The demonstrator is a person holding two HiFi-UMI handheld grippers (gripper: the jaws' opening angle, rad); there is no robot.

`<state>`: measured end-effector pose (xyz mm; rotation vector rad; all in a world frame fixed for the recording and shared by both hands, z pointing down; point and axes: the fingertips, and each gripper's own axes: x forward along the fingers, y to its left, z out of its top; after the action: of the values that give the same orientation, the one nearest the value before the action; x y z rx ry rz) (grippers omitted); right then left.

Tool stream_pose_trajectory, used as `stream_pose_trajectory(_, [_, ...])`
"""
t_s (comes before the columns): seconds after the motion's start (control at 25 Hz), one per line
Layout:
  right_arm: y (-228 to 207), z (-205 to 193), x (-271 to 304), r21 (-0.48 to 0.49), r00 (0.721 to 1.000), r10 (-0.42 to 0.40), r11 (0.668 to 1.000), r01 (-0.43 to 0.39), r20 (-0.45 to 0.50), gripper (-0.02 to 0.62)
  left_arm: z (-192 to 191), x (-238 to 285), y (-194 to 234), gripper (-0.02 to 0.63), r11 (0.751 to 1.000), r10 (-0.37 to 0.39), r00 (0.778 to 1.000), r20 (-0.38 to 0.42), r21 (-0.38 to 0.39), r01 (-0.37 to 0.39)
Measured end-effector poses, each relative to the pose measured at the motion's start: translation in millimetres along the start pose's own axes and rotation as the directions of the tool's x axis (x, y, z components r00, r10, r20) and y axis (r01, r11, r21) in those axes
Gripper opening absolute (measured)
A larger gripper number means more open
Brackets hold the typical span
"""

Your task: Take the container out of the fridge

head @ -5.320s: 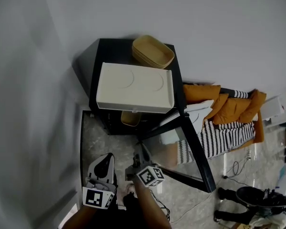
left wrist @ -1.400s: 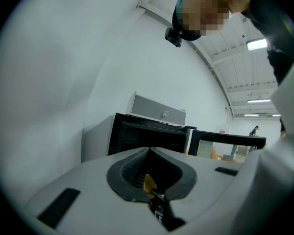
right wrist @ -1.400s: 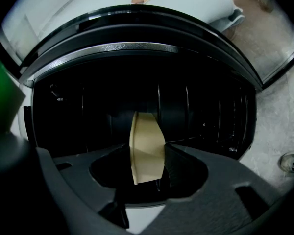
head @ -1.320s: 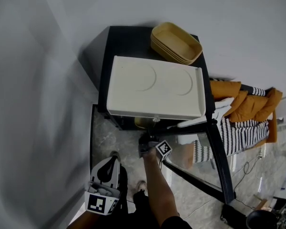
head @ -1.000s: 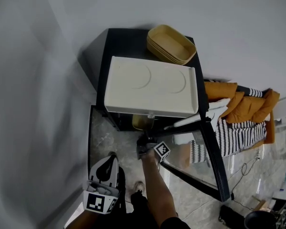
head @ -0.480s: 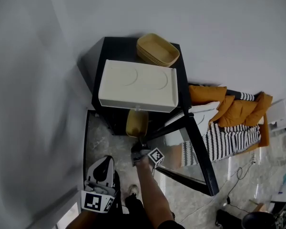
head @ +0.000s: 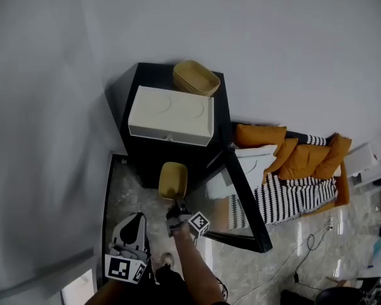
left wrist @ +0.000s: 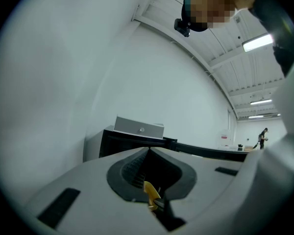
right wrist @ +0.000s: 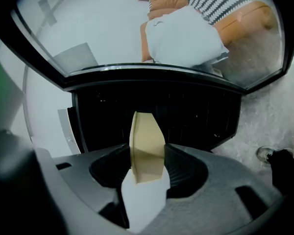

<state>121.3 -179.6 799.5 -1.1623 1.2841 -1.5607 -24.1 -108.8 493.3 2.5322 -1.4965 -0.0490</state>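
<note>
Since a second ago the container (head: 173, 180) is out of the fridge (head: 138, 152) — clamped in the right tongs (right wrist: 147, 153), left tongs (left wrist: 148, 153) closed, empty — so keep it level, clear of the door (head: 244, 199).

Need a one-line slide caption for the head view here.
Right gripper holds the tan container just outside the open black fridge; left gripper hangs shut nearby.

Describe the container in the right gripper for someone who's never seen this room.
Find the black fridge by the wall, its glass door swung open. In front of it, the right gripper clamps a tan container in its jaws. Unlike the stack of tan containers on top of the fridge, it is single and held in the air.
</note>
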Motion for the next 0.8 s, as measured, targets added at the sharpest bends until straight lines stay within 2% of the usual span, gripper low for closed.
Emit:
stream_pose_trajectory(0.16, [5.3, -4.1, -21.5, 0.004, 0.999, 0.033, 0.999, -0.033, -0.014, 0.193, 3.4, -15.7, -19.6, 0.003, 1.0, 0.002, 1.0, 0.01, 0.005, -0.002])
stream_pose_trajectory(0.28, [6.1, -7.5, -39.3, 0.023, 1.0, 0.022, 1.0, -0.021, -0.021, 0.193, 5.9, -28.4, -34.7, 0.003, 1.0, 0.008, 1.0, 0.017, 0.005, -0.008])
stream_pose_trajectory(0.52, [16.9, -10.7, -71.1, -0.012, 0.999, 0.008, 1.0, -0.008, -0.034, 0.193, 2.6, -51.4, -61.4, 0.003, 1.0, 0.022, 1.0, 0.015, 0.005, -0.022])
stream_pose_trajectory(0.8, [32.5, -21.2, -100.6, -0.032, 0.999, 0.006, 0.999, -0.008, -0.044, 0.193, 14.7, -73.0, -72.4, 0.003, 0.999, 0.04, 0.999, 0.024, -0.001, -0.04])
